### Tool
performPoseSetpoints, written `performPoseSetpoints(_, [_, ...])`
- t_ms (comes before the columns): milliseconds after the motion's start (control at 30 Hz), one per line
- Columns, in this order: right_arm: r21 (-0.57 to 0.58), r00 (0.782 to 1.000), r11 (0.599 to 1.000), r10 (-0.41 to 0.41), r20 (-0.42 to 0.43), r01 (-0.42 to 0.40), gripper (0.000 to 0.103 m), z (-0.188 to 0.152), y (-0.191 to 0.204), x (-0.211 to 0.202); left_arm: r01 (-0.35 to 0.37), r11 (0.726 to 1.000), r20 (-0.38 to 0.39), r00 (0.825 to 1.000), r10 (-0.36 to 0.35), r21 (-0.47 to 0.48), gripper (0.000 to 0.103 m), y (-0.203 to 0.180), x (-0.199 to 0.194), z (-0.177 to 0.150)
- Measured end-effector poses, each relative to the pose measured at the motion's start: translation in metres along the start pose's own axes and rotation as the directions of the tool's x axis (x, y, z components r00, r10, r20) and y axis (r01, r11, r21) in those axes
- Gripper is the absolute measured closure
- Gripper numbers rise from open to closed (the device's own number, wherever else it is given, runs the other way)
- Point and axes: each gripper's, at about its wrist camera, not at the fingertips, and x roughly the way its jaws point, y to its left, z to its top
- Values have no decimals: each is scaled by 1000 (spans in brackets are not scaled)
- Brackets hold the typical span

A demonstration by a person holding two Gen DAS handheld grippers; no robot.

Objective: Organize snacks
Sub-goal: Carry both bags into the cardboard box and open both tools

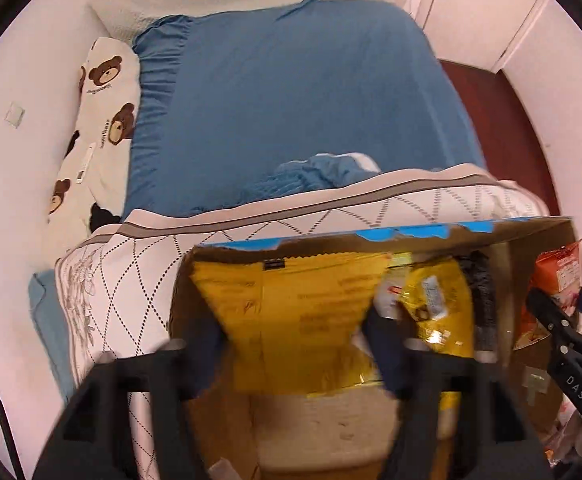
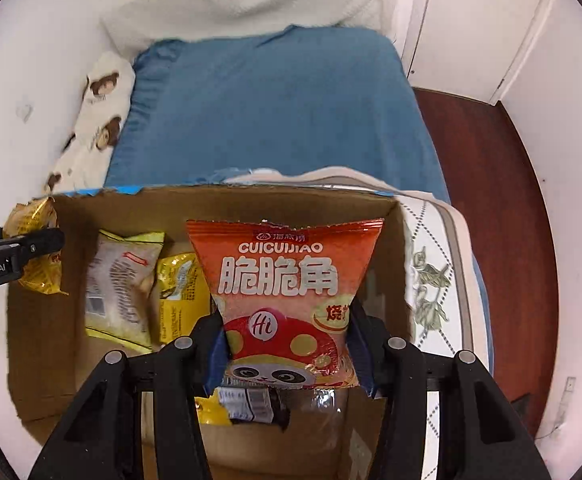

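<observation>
My left gripper (image 1: 295, 344) is shut on a large yellow snack bag (image 1: 291, 316) and holds it over the left part of an open cardboard box (image 1: 411, 240). My right gripper (image 2: 287, 344) is shut on an orange-red snack bag (image 2: 283, 284) printed CUICUIJIAO, held upright over the right part of the same box (image 2: 219, 204). In the right wrist view the left gripper's fingers (image 2: 31, 248) and its yellow bag (image 2: 35, 236) show at the box's left edge. The right gripper's fingers (image 1: 551, 320) with the orange bag (image 1: 559, 276) show in the left wrist view.
Inside the box lie a pale yellow packet (image 2: 121, 284), a small yellow packet (image 2: 181, 292) and a dark wrapped snack (image 2: 251, 404). The box stands against a bed with a blue sheet (image 2: 267, 108) and a bear-print pillow (image 2: 99, 112). Dark red floor (image 2: 487, 200) lies to the right.
</observation>
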Motion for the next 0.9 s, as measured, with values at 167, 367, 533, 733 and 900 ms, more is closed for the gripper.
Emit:
performPoseSetpoints(167, [-14,1000,999,-29,-1,29,8,7,7,16,32,999,12,999,-32,-1,8,-7,9,0])
performPoseSetpoints(367, [8,1000,1000,-15,-28,15,8,2,4,26,42,999,54,998,-41,-10,8,-12,11,-5])
performPoseSetpoints(533, [26,1000,1000,-2,-21,3,8,-16,0,16,52,998,118,992,-46,-43,8,-11,-3,-19])
performPoseSetpoints(733, [37,1000,999,7,14,-8,8,-45,0,-8,89,995,182,980,-78,-52,8,-15,-22,-53])
performPoseSetpoints(900, [24,996,1000,-14,88,12,8,-72,8,-40,61,997,247,968,-49,-44,8,-21,-43,-85])
